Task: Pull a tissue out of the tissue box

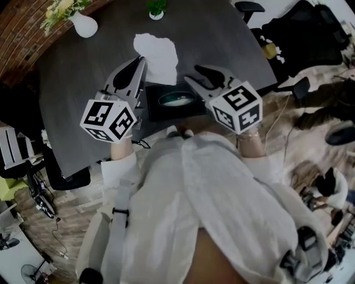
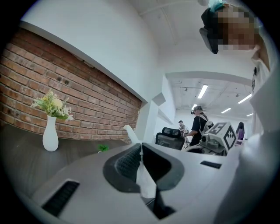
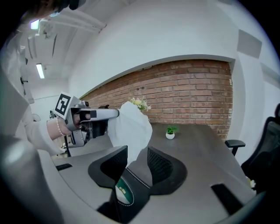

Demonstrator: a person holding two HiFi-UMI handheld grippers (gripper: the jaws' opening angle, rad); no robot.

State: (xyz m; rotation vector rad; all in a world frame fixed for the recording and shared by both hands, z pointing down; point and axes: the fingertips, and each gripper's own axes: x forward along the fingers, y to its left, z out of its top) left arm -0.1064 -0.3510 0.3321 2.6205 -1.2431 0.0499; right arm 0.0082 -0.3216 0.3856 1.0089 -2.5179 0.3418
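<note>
A white tissue (image 1: 158,55) hangs free in the air above the dark table (image 1: 83,83). My left gripper (image 1: 141,60) is shut on its near edge. In the left gripper view a thin fold of the tissue (image 2: 144,179) is pinched between the closed pads. The black tissue box (image 1: 173,101) lies just below, its oval opening facing up. My right gripper (image 1: 193,76) hovers over the box's right end, jaws apart and holding nothing. In the right gripper view the tissue (image 3: 131,124) dangles from the left gripper (image 3: 94,116), and the box (image 3: 131,197) shows below my open right gripper (image 3: 138,168).
A white vase of flowers (image 1: 84,25) and a small potted plant (image 1: 157,10) stand at the table's far side. Office chairs (image 1: 299,33) crowd the right edge of the table. A brick wall (image 3: 197,96) runs behind it. People stand far off (image 2: 199,124).
</note>
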